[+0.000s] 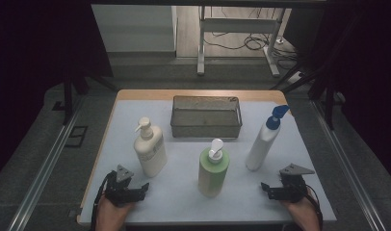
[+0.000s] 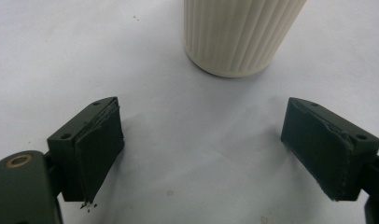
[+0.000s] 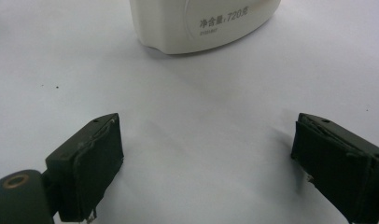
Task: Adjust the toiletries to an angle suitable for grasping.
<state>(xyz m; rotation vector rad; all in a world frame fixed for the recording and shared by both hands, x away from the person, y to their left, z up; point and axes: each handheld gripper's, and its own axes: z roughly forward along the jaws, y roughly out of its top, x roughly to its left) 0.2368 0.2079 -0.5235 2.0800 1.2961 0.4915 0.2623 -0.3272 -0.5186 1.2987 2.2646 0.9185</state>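
The cream pump bottle [image 1: 149, 147] is seen standing upright toward the near left corner of the tabletop [image 1: 184, 197], and just short of it, right at the near edge, the left gripper [image 1: 144, 187] is held low with its jaws spread wide and nothing caught between them; in the left gripper view the ribbed cream base [image 2: 239, 35] is framed just ahead of the gap, apart from both pads [image 2: 101, 154]. Over on the other side, the tall white bottle with the blue cap [image 1: 265, 139] is found upright toward the right edge, and the right gripper [image 1: 267, 188] is parked near the near right corner, jaws likewise parted and empty; its own view shows the white base with printed characters [image 3: 201, 23] ahead, clear of the pads [image 3: 99, 163]. Between the two, the green pump bottle [image 1: 213, 169] is planted upright near the middle of the near edge, well apart from either gripper. Farther back, the metal mesh basket [image 1: 206, 130] is set near the far edge, centred, with nothing visible inside it. Both hands are seen coming in over the near edge.
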